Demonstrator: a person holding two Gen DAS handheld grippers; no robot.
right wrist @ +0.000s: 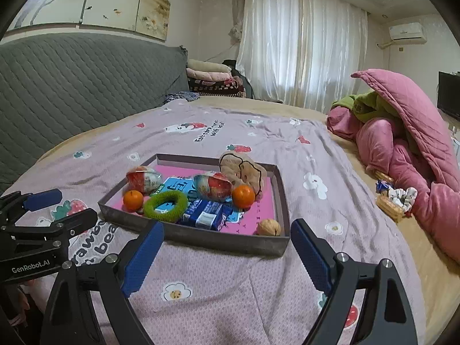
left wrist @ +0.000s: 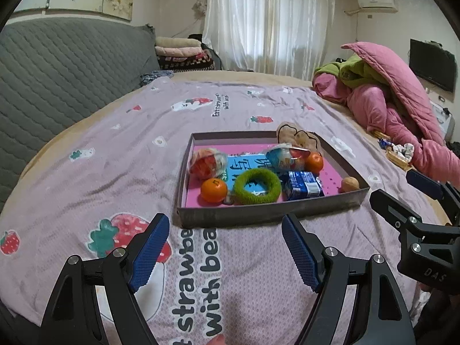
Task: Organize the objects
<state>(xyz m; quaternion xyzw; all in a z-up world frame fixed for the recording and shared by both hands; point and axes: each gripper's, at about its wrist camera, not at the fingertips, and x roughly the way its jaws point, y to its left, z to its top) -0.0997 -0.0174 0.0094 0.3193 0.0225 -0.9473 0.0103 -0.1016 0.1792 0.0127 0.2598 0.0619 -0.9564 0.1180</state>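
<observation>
Left gripper (left wrist: 225, 248) angled downward, jaws apart, empty, right gripper (right wrist: 227, 254) alongside, likewise apart, both short of tray (right wrist: 201, 237).

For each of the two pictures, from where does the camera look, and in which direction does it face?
Left wrist view: sits on the left gripper, looks forward and down over the bed at the tray; shows its own open blue fingers and the right gripper at the right edge.
Right wrist view: sits on the right gripper, faces the same tray from further right; shows its open fingers and the left gripper at the left edge.
Shared: tray, green ring, curtains.
</observation>
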